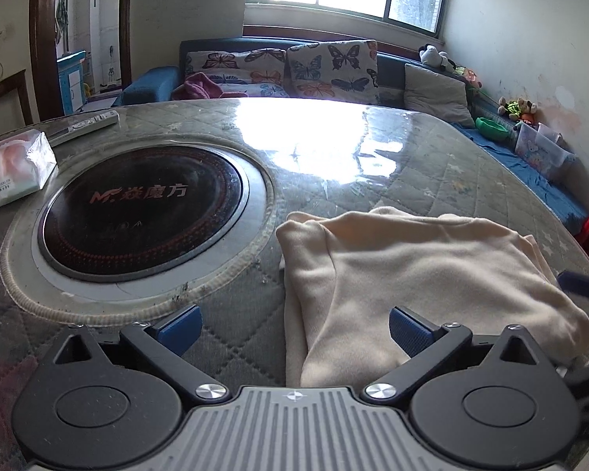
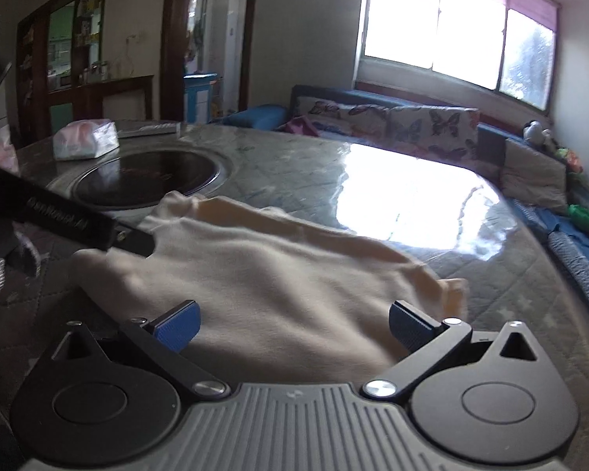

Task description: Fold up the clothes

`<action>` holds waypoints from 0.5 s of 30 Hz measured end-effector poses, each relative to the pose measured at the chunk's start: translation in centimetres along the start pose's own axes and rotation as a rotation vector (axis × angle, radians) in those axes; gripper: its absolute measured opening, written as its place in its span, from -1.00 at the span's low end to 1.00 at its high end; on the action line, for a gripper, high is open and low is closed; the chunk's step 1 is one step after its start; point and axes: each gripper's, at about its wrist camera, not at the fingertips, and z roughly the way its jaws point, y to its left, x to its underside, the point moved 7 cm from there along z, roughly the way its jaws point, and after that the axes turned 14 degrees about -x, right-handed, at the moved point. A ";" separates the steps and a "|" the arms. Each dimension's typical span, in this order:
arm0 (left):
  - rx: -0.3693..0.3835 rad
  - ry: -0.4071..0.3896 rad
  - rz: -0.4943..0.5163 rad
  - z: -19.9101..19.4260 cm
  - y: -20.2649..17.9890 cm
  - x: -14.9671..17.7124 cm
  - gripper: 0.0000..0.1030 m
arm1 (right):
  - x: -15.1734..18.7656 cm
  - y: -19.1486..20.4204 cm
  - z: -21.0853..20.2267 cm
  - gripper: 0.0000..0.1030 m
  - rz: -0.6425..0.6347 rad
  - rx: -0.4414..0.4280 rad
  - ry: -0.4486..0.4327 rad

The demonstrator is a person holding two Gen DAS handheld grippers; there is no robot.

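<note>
Bare table [image 1: 432,180] lies beyond the cream garment [image 1: 412,274]; the inset burner [image 1: 141,200] and tissue pack [image 1: 11,168] crowd its left.

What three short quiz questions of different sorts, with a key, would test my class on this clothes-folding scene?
1. True or false: the left gripper is clamped on the cream garment.
2. Multiple choice: what is set into the table beside the garment? A) a sink B) a round black cooktop C) a basket
3. Fill in: near the table's far corner, next to the remote, lies a pack of ____.

Key:
1. False. Its jaws stand wide apart, and so do those of the right gripper, which hangs over the garment.
2. B.
3. Tissues.
</note>
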 end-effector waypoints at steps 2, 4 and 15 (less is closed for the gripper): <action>-0.002 0.002 0.005 -0.1 0.0 0.4 1.00 | 0.2 -1.0 -0.6 1.00 -0.002 0.068 -0.002; -0.004 0.005 0.013 0.0 0.0 0.8 1.00 | 0.8 -1.7 -0.3 1.00 -0.004 0.098 0.020; -0.004 0.006 0.011 -0.1 0.5 1.4 1.00 | 1.0 -4.3 -1.5 1.00 0.028 0.190 0.014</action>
